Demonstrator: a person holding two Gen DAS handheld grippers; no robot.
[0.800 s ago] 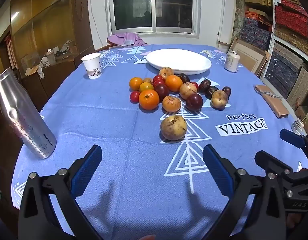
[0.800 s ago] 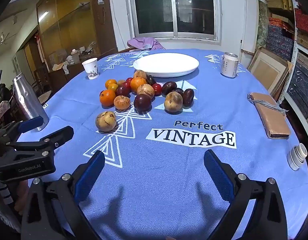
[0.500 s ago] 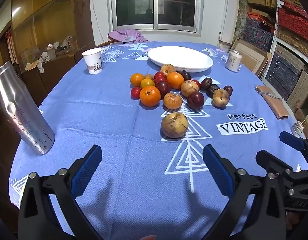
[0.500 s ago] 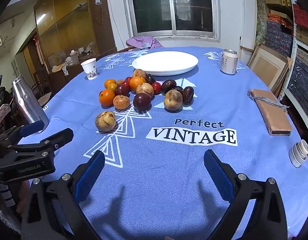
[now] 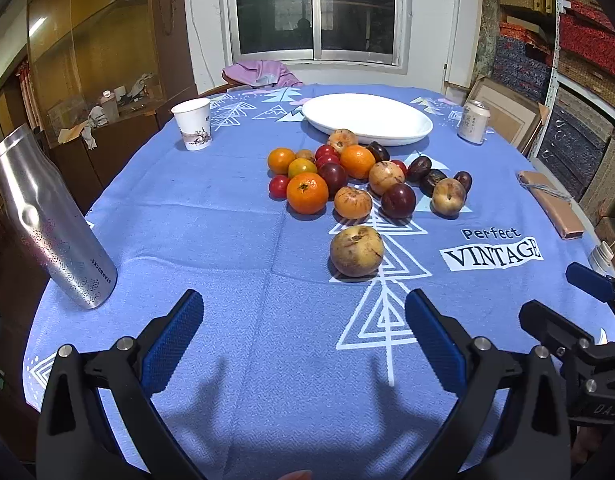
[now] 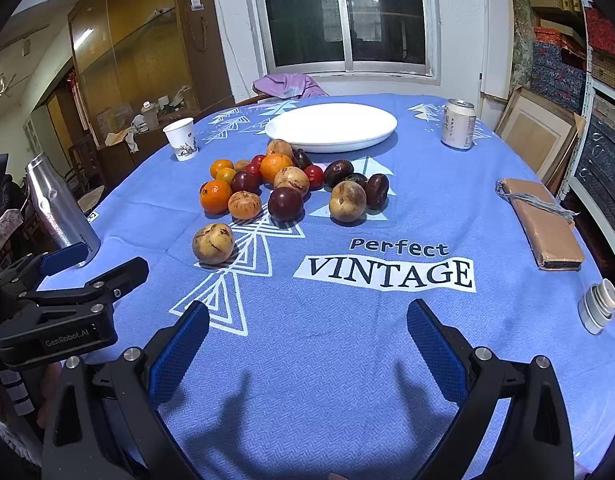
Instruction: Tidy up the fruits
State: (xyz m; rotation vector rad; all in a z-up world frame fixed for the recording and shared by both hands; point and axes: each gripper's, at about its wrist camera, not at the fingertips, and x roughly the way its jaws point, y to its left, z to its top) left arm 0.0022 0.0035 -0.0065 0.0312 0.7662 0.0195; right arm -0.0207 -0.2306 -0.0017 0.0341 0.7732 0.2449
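A pile of fruit lies mid-table on the blue cloth: oranges, red tomatoes, dark plums and brownish round fruits. One yellow-brown fruit sits apart, nearest my grippers; it also shows in the right wrist view. An empty white plate stands behind the pile, also in the right wrist view. My left gripper is open and empty above the near cloth. My right gripper is open and empty, to the right of the left one.
A steel bottle stands at the left edge. A paper cup is far left, a drink can far right. A brown pouch and a small white lid stack lie on the right.
Both grippers have moved slightly forward and tilted up a little; the fruit sits a bit lower and nearer in view. Both jaws stay open. Nothing on the table moved.
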